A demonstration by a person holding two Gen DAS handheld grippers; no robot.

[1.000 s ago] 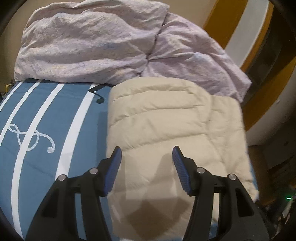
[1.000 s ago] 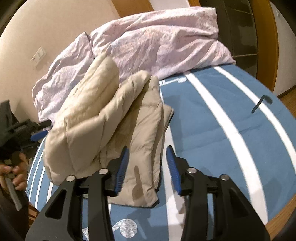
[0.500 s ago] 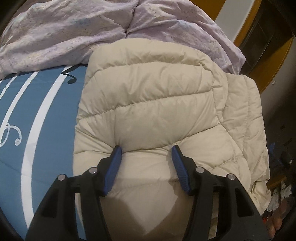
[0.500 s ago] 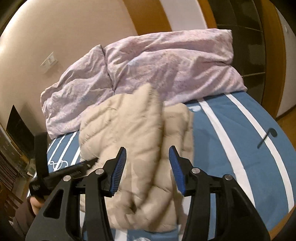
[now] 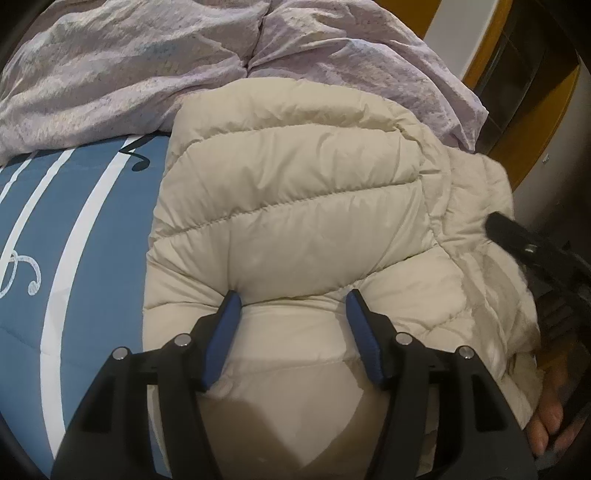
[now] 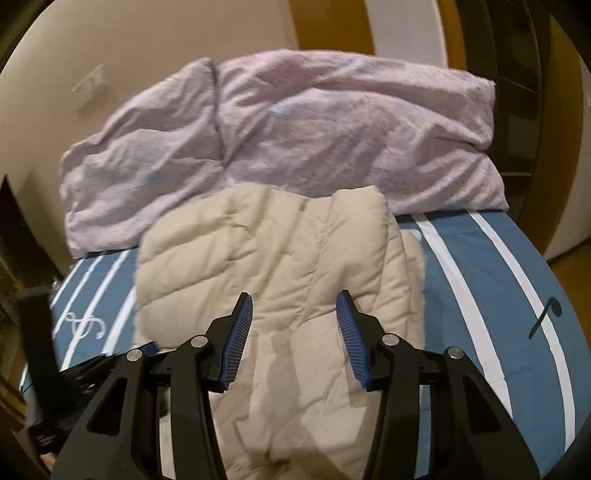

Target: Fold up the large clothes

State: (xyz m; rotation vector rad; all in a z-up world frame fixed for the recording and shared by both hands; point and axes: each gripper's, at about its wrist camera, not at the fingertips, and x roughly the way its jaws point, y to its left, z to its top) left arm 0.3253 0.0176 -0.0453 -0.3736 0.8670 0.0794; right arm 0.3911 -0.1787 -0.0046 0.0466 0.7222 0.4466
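A cream quilted puffer jacket (image 5: 295, 206) lies folded in a thick bundle on the blue striped bed cover (image 5: 81, 236). It also shows in the right wrist view (image 6: 280, 266). My left gripper (image 5: 293, 306) is open and its blue pads press down on the jacket's top fold. My right gripper (image 6: 294, 306) is open and empty, hovering just above the jacket's near part. The right gripper's black finger (image 5: 517, 240) shows at the jacket's right edge in the left wrist view.
A crumpled lilac duvet (image 6: 295, 125) lies piled along the far side of the bed, touching the jacket's far edge. The bed cover (image 6: 498, 295) has white stripes and music-note prints. A wooden door frame (image 6: 332, 26) and wall stand behind.
The raised jacket half has come down flat onto the bundle. My left gripper moved forward onto the jacket. My right gripper swung to face the jacket head-on.
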